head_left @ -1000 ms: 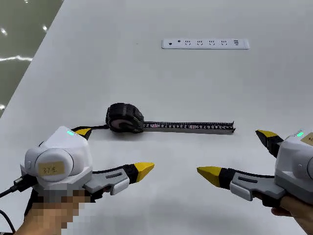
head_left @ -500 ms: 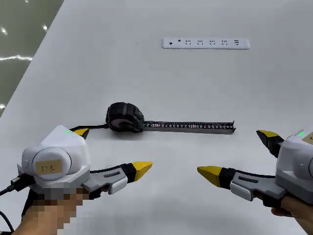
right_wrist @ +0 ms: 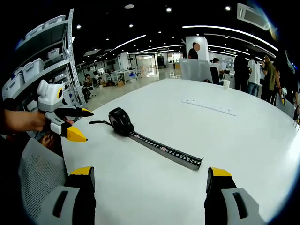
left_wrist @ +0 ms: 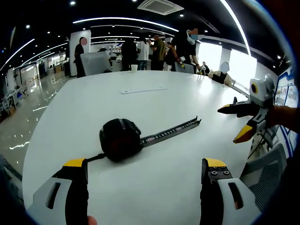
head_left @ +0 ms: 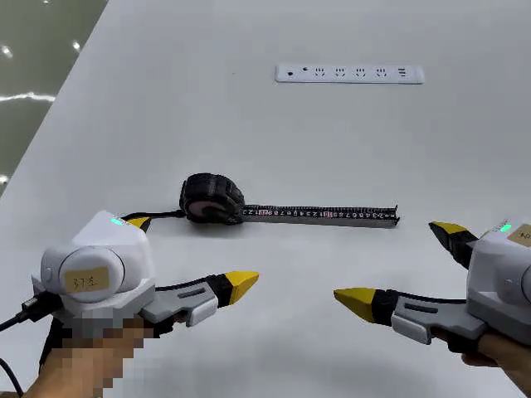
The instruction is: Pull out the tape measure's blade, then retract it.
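A black tape measure (head_left: 211, 199) lies on the white table (head_left: 274, 141), its blade (head_left: 319, 215) drawn out to the right and flat on the surface. In the left gripper view the tape measure (left_wrist: 120, 138) sits ahead of my jaws, the blade (left_wrist: 171, 130) running right. My left gripper (head_left: 189, 255) hovers open near the table's front left, short of the case. My right gripper (head_left: 401, 264) is open at the front right, close to the blade's end hook (head_left: 396, 216). The right gripper view has the tape measure (right_wrist: 121, 121) and blade (right_wrist: 166, 150) ahead. Neither gripper holds anything.
A white power strip (head_left: 348, 74) lies far back on the table. The table's left edge (head_left: 50, 108) drops to a shiny floor. People and a chair stand beyond the far end of the table (left_wrist: 140, 51). Shelves (right_wrist: 42, 51) line the room.
The left gripper has dropped slightly toward the front edge. The tape measure and its blade have stayed where they were.
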`<state>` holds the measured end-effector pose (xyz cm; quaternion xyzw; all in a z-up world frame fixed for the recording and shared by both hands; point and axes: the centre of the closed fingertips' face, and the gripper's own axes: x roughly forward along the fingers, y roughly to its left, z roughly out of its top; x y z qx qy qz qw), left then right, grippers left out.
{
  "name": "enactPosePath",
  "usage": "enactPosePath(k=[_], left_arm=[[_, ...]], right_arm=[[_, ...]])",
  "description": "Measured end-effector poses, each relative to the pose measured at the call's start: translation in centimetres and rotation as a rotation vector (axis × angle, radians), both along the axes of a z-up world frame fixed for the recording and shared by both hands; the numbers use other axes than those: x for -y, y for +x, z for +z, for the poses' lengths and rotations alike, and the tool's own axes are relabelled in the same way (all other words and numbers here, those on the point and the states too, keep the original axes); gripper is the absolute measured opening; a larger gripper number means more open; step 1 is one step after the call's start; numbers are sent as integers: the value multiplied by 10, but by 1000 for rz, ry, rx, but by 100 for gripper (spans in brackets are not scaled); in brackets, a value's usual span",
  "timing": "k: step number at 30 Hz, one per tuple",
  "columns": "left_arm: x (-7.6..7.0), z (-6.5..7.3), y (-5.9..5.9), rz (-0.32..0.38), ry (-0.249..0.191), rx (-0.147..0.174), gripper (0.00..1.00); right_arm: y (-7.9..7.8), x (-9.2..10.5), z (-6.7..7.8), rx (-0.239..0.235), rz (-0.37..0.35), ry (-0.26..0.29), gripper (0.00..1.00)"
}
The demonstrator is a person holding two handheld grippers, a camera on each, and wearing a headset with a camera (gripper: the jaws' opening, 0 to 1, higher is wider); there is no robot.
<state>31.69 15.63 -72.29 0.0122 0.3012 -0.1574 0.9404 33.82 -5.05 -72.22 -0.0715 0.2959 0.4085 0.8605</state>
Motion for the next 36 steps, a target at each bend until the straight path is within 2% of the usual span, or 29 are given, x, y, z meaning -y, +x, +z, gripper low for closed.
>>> enactPosePath(k=[18,27,36], left_arm=[[-6,-4,14,54,-1,-12,98],[-13,-3,23,100,1,-6,97],[-19,-3,34,135,3,3,95]], right_arm=[[7,6,-10,-28,109,-10,97],[9,10,-14,-31,178,-15,90],[20,15,-21,-24,233,-32,82]])
